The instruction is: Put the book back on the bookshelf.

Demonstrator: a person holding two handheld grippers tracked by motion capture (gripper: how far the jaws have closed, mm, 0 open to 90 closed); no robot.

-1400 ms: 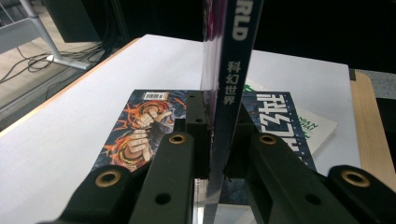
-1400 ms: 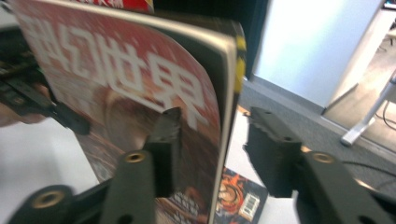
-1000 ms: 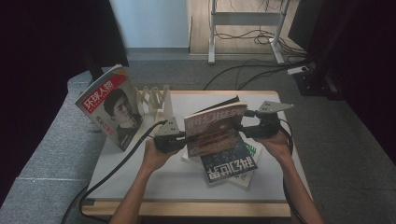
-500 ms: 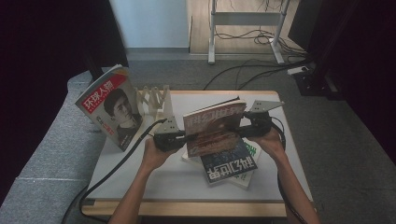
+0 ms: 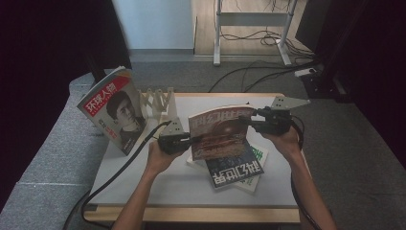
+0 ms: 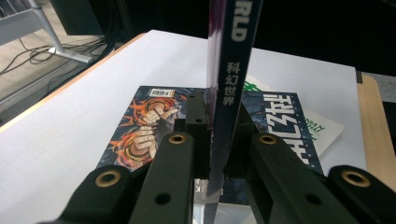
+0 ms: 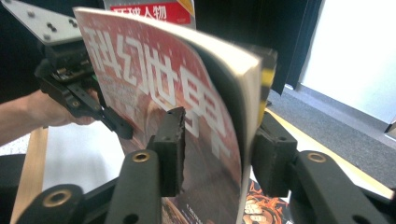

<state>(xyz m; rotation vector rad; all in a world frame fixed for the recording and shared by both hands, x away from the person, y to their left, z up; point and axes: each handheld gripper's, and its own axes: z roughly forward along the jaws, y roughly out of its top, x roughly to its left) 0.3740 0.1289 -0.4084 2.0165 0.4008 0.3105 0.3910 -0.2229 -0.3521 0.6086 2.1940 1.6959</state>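
I held a thin red-and-brown magazine with large white characters on its cover [image 5: 221, 132] upright above the white table [image 5: 143, 177], one tool at each side edge. My left tool [image 5: 194, 140] was clenched on the magazine's dark spine edge; in the left gripper view the spine [image 6: 229, 84] rose straight up between the two black jaws, both pressed tight against it. My right tool [image 5: 245, 120] took the opposite edge, near the top. Its jaws had just been closing, with the magazine between them: in the right gripper view the left-hand pad lay against the red cover [image 7: 187, 121], while the other pad sat just behind the curved back pages, and I could not tell whether it touched them.

Below the held magazine a dark magazine with orange fists on its cover [image 5: 234, 170] lay flat on the table, resting on a white booklet with green print [image 5: 258, 155]. At the table's left edge a red-and-white magazine with a portrait on the cover [image 5: 115, 110] stood tilted, beside a pale wooden slotted rack [image 5: 157, 101]. My left hand [image 5: 160, 158] and right hand [image 5: 285, 141] gripped the tool bodies, and a black cable [image 5: 119, 167] trailed from the left tool off the near edge of the table.
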